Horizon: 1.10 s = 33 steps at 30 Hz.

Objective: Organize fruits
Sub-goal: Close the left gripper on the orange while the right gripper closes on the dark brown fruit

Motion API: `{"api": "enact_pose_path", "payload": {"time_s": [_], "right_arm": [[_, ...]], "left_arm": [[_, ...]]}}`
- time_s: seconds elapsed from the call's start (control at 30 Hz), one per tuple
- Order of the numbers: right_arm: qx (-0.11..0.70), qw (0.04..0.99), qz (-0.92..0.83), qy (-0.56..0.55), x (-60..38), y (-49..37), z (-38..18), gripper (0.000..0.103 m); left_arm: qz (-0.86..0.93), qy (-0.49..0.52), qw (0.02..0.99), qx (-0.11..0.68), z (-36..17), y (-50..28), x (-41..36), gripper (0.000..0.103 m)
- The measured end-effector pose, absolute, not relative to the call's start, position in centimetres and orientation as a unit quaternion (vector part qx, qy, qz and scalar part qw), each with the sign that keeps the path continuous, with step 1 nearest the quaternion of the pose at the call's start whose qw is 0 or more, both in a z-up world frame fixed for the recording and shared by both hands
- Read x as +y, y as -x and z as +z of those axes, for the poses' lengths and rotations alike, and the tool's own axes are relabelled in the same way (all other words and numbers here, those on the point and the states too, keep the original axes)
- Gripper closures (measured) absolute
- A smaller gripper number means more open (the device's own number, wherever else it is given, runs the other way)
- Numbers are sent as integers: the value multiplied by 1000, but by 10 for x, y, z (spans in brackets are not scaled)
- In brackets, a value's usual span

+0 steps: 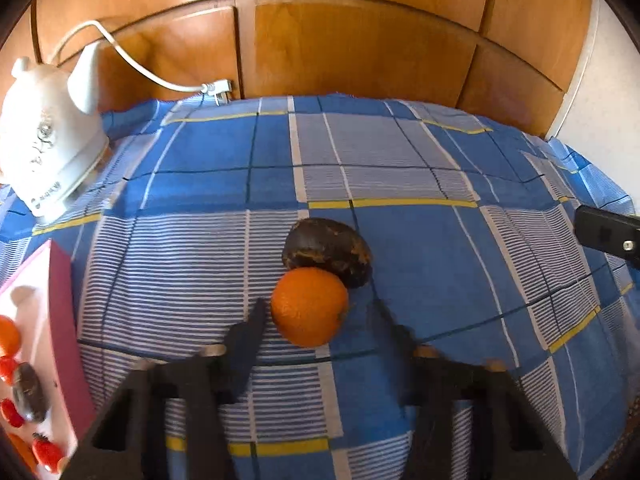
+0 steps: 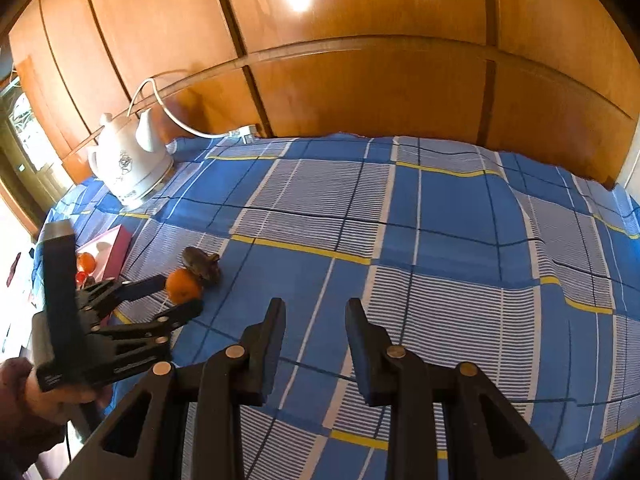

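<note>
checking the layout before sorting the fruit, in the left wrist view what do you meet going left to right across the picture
White ceramic electric kettle at the far left edge, then the pink-walled fruit box, then the round orange tangerine between the left gripper's fingers, then the right gripper's black finger at the far right edge.

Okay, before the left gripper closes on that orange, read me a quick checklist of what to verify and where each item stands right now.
1. Orange sits between the left gripper's fingers: ok.
2. Pads pressing on the orange: not ok; in the left wrist view a gap shows on the right side.
3. Dark fruit clear of the grasp: not ok, it touches the orange's far side and may get nudged.
4. Pink box with fruit already in it is within view on the left: ok.
5. Right gripper out of the way, empty over the checked cloth: ok.
6. Room left in the box: cannot tell.
</note>
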State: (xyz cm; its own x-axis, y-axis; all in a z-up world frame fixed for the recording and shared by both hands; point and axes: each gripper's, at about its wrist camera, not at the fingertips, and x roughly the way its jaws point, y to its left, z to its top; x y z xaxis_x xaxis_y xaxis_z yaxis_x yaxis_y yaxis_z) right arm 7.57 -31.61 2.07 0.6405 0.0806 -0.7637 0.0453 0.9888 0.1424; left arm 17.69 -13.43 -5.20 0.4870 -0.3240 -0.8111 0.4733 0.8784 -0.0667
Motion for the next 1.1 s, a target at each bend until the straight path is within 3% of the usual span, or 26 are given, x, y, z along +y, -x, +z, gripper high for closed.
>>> {"api": "enact_pose_path", "payload": {"time_s": [0.53, 0.87, 1.1], "right_arm": [[444, 895, 7, -48, -310, -79, 4, 72], [461, 882, 81, -48, -286, -81, -4, 72], [467, 871, 154, -12, -236, -112, -3, 58]], "left_arm": [[-235, -64, 869, 431, -54, -88, -98, 66], [-246, -35, 877, 412, -61, -80, -85, 66], [-250, -28, 880, 403, -62, -79, -84, 66]]}}
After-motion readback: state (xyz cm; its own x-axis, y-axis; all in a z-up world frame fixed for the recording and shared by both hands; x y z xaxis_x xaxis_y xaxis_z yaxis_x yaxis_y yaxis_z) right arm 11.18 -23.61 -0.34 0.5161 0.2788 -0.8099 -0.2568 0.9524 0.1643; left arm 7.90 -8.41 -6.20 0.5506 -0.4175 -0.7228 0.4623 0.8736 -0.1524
